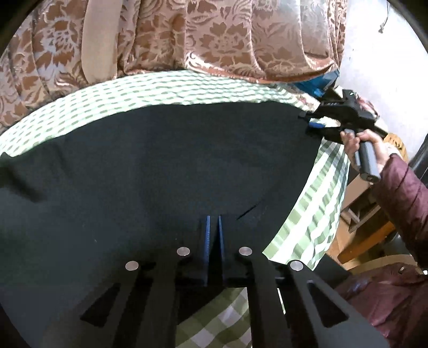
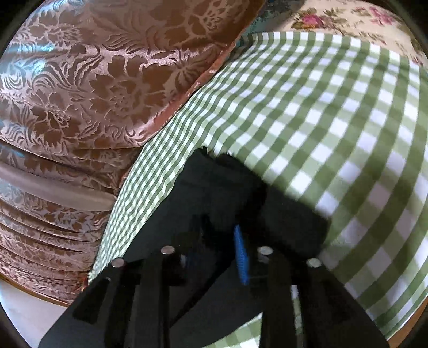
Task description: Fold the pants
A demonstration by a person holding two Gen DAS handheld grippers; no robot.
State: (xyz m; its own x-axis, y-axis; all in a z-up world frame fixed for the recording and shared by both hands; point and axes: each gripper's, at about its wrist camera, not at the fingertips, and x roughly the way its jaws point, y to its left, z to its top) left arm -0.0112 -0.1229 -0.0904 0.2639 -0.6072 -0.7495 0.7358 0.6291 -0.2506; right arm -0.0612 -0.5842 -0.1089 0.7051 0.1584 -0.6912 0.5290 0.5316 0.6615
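The black pants (image 1: 160,166) lie spread flat on a green-and-white checked cloth (image 1: 165,88). My left gripper (image 1: 213,222) has its blue-padded fingers nearly together, pinching the near edge of the pants. My right gripper (image 1: 311,123) shows at the far right corner of the pants, held by a hand in a maroon sleeve. In the right wrist view my right gripper (image 2: 222,233) sits over a raised, bunched corner of the pants (image 2: 227,187). One blue pad (image 2: 240,254) shows; the other finger is lost in the dark fabric.
A brown floral satin quilt (image 1: 214,34) is bunched along the far side of the cloth and also fills the left of the right wrist view (image 2: 93,80). A flowered fabric (image 2: 347,16) lies beyond. Wooden furniture (image 1: 369,230) stands off the right edge.
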